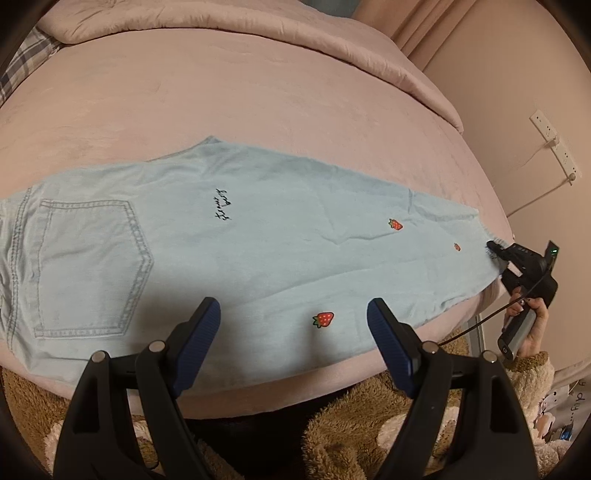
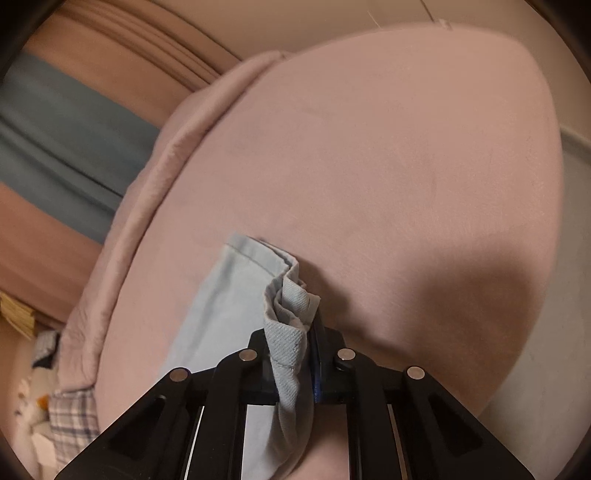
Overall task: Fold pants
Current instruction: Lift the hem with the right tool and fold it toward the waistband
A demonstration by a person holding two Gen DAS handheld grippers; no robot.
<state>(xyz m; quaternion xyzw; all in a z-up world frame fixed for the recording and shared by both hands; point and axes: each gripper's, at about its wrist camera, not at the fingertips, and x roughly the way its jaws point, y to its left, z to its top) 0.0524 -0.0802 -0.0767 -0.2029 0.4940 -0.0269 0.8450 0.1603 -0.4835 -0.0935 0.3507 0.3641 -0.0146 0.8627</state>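
Note:
Light blue pants [image 1: 236, 236] with strawberry patches lie flat across the pink bed, folded leg on leg, back pocket at the left and hems at the right. My left gripper [image 1: 293, 315] hovers open above the near edge of the leg, nothing between its blue pads. At the far right a hand holds my right gripper [image 1: 493, 249], clamped on the hem. In the right wrist view the right gripper [image 2: 308, 328] is shut on a bunched fold of the pants hem [image 2: 290, 306], with the leg trailing off to the left.
The pink bed sheet [image 1: 221, 103] stretches behind the pants, with a folded pink quilt [image 1: 258, 22] at the far side. A power strip [image 1: 554, 147] hangs on the wall at right. Brown fleece clothing [image 1: 351, 424] fills the near foreground below the bed edge.

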